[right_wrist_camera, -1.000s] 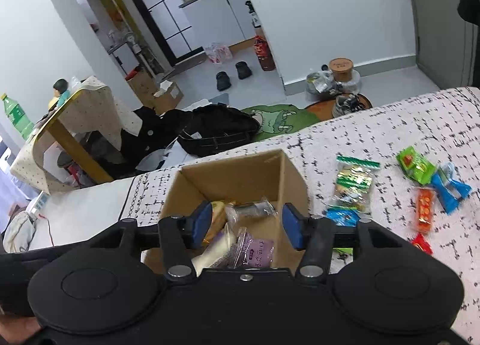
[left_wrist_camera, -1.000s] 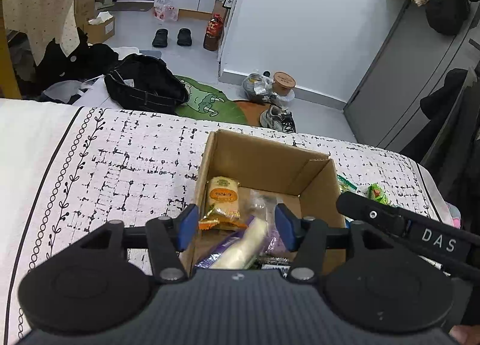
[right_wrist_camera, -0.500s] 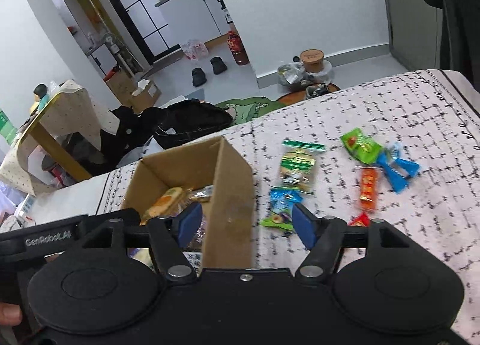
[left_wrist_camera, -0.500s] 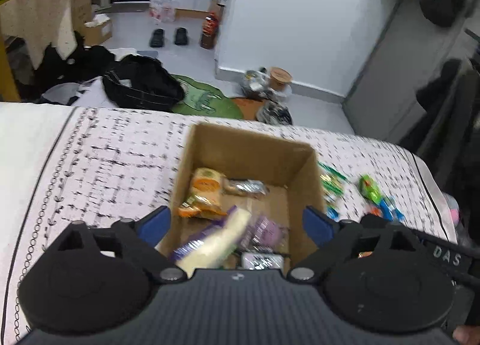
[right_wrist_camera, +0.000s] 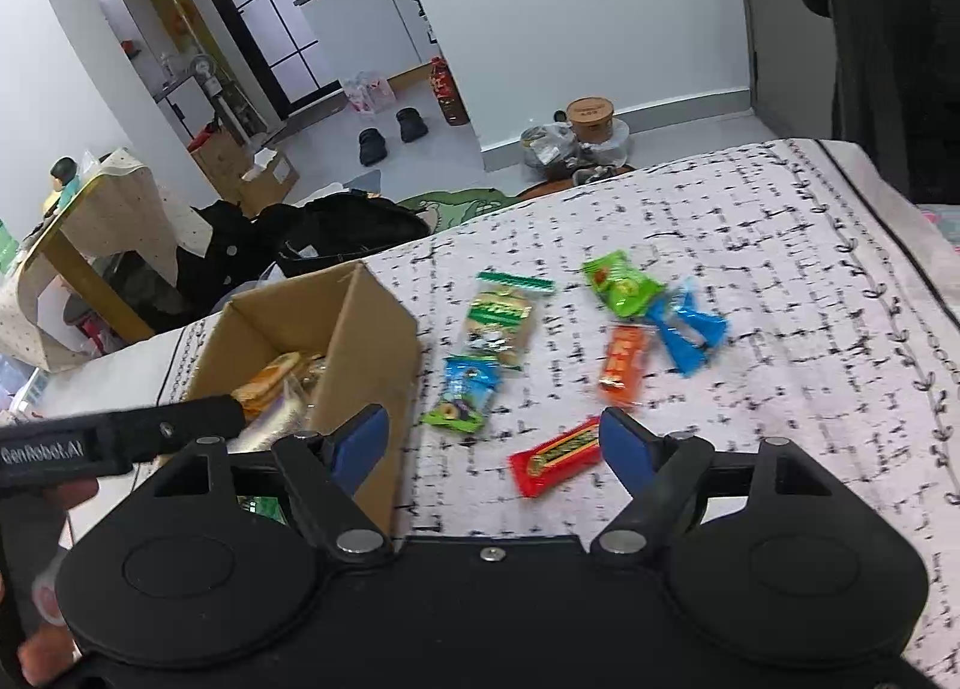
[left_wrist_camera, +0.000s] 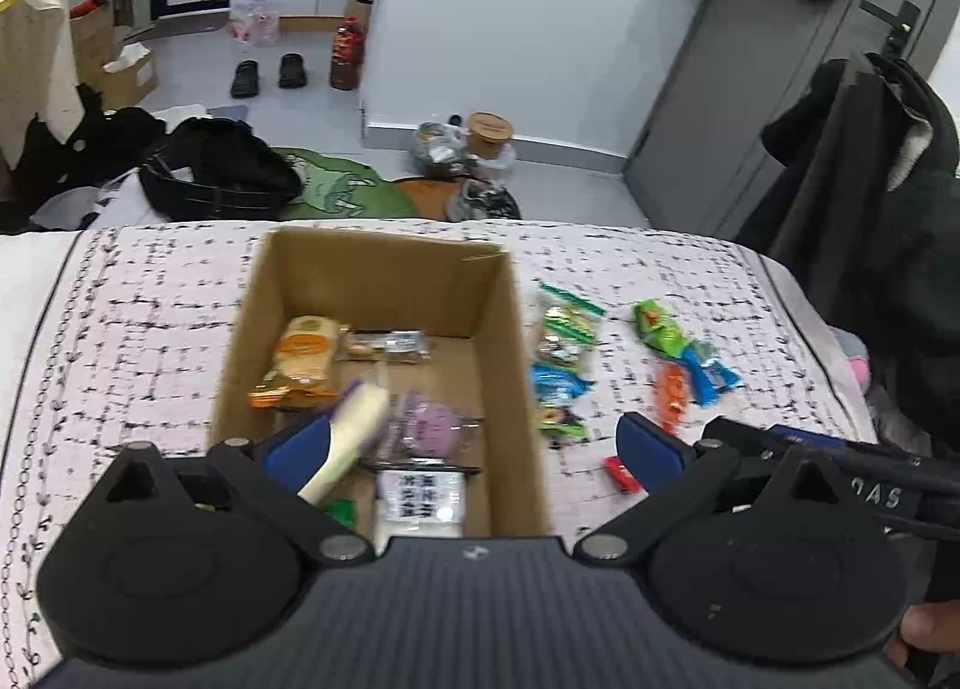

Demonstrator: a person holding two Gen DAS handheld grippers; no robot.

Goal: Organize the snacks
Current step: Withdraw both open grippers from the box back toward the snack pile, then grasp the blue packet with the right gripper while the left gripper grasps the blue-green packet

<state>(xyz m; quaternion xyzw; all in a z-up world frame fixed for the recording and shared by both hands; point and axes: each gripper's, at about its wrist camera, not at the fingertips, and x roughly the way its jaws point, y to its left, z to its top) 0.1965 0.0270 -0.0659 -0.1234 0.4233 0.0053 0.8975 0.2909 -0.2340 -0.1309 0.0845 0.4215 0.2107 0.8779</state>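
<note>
Cardboard box (left_wrist_camera: 384, 275) centre-left of left wrist view, open top, on patterned bedspread (left_wrist_camera: 132, 329). Inside, left to right: orange packet (left_wrist_camera: 300, 359) against left wall, clear wrapped snack (left_wrist_camera: 387, 344) at the back, pale long packet (left_wrist_camera: 354, 431) leaning diagonally, purple packet (left_wrist_camera: 426, 425), white printed packet (left_wrist_camera: 420, 500) nearest the camera. Left gripper (left_wrist_camera: 474, 446) low centre, over box, jaws opening, spread very wide, nothing gripped. Right of box, loose on bedspread: green striped packet (left_wrist_camera: 567, 323), blue packet (left_wrist_camera: 555, 380), bright green packet (left_wrist_camera: 657, 326), orange bar (left_wrist_camera: 672, 395), blue twisted wrapper (left_wrist_camera: 711, 371), red bar (left_wrist_camera: 621, 470) partly hidden. Right wrist view: box at left, right gripper (right_wrist_camera: 495, 446) low centre, jaws opening, about two-thirds apart, empty, red bar between the pads, lying on bedspread, untouched.
</note>
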